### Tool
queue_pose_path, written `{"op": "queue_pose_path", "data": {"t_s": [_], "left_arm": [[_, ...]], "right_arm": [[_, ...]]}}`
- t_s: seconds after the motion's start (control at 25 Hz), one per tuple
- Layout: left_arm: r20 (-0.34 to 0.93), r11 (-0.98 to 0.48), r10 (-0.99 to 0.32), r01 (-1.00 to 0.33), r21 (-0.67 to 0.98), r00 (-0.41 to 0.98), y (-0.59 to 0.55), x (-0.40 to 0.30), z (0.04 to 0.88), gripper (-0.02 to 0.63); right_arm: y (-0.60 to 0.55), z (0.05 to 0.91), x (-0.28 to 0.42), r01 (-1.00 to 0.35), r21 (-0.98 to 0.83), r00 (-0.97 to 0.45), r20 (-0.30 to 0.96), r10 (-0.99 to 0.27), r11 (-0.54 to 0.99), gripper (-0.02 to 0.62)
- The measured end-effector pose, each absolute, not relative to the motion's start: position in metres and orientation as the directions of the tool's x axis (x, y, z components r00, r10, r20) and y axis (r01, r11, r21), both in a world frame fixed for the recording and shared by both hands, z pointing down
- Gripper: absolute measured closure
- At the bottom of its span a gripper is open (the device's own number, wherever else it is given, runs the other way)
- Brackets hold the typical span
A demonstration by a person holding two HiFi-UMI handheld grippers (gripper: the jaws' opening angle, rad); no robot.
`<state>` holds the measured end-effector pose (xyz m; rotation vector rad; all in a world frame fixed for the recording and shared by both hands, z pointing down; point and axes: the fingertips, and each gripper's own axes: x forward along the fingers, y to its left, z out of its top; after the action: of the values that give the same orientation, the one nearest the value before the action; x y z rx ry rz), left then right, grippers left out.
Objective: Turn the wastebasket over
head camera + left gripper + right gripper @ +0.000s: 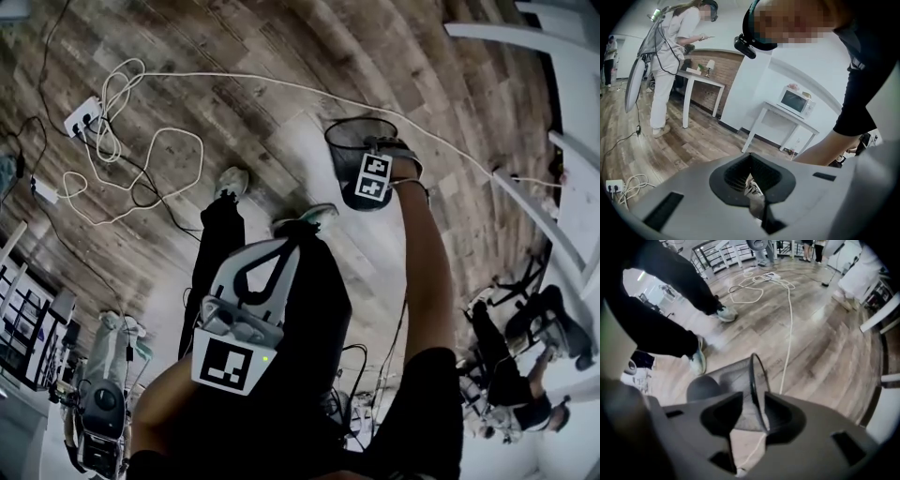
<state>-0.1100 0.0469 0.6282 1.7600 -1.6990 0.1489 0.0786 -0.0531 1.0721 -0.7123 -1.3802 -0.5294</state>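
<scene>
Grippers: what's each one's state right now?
Left gripper: closed, empty.
Right gripper: open, wastebasket rim between its jaws.

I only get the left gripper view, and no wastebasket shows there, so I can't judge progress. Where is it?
Observer: The wastebasket stands on the wooden floor near the person's shoes, at the right gripper.
Operator: Which way up?
Observer: Mouth up, as the head view shows it.
Operator: Is it gripped?
Observer: The right gripper view shows the jaws apart, with the rim standing between them.
</scene>
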Motion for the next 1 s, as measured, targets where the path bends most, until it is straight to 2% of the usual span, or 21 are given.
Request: {"op": "queue_pose_path", "data": {"t_s": [0.32,0.52,0.72,1.0], "left_arm": [[0.534,0.101,-0.834,-0.915,0.391,0.136,0.053,-0.109,0.639,0.572],[0.526,0.092,-0.838,-0.912,0.4,0.146,0.05,-0.109,0.636,0.572],[0.527,0.073,-0.835,-0.918,0.391,0.158,0.054,-0.111,0.632,0.572],[0.551,0.056,-0.813,-0.916,0.397,0.189,0.054,-0.105,0.62,0.572]], "right_arm": [[-0.033,1.075,0.074,0.74,-0.237,0.171,0.971,0.164,0.63,0.462],[-0.033,1.073,0.072,0.736,-0.242,0.178,0.97,0.164,0.632,0.48],[-0.022,1.058,0.077,0.691,-0.282,0.192,0.959,0.207,0.666,0.528],[-0.003,1.026,0.114,0.688,-0.256,0.172,0.966,0.191,0.679,0.538]]}}
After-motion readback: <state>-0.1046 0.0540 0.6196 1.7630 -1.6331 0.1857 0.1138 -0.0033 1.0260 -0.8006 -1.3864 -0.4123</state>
